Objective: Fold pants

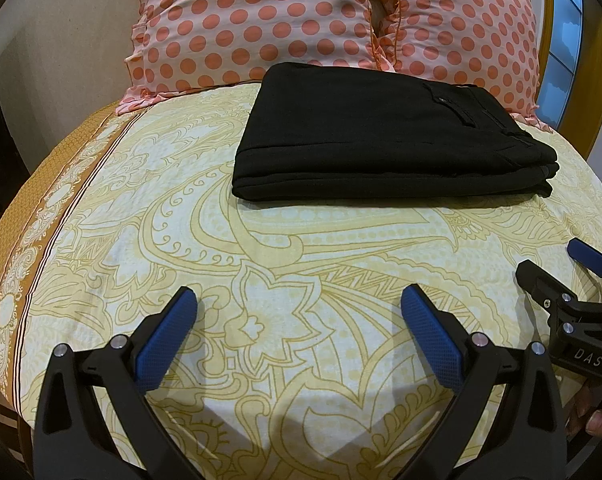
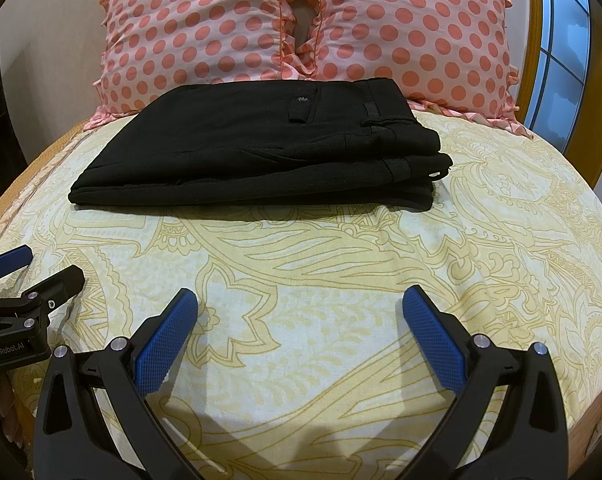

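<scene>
Black pants (image 1: 389, 136) lie folded into a flat rectangular stack on the bed, waistband to the right, just in front of the pillows; they also show in the right wrist view (image 2: 261, 148). My left gripper (image 1: 299, 300) is open and empty, hovering over the sheet well short of the pants. My right gripper (image 2: 299, 300) is open and empty too, also short of the pants. The right gripper shows at the right edge of the left wrist view (image 1: 553, 264), and the left gripper at the left edge of the right wrist view (image 2: 49, 264).
The bed has a yellow patterned sheet (image 1: 261, 248) with a brown border on the left. Two pink polka-dot pillows (image 1: 253, 20) (image 1: 469, 28) lean at the head. A wooden headboard and a window (image 2: 561, 40) are at the right.
</scene>
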Demonstrator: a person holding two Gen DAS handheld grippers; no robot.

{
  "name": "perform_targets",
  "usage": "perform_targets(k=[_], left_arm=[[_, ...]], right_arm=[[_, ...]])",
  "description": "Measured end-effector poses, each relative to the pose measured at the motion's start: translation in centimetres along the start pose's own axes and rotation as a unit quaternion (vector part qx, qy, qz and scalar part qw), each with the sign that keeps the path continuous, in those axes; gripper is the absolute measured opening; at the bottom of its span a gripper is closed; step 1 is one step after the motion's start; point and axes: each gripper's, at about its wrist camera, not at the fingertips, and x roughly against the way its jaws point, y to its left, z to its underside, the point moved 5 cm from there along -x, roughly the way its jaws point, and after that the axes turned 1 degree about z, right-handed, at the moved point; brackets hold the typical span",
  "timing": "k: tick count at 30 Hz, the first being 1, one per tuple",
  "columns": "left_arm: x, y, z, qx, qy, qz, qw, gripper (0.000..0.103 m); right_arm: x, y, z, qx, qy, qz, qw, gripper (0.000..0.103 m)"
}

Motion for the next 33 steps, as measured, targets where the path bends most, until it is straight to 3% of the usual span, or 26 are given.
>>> perform_targets(k=[33], left_arm=[[0.0,-0.03,-0.13,0.001,0.006,0.001,1.0,0.101]], right_arm=[[0.0,0.0,0.03,-0.001,-0.001,0.001,1.0,0.102]])
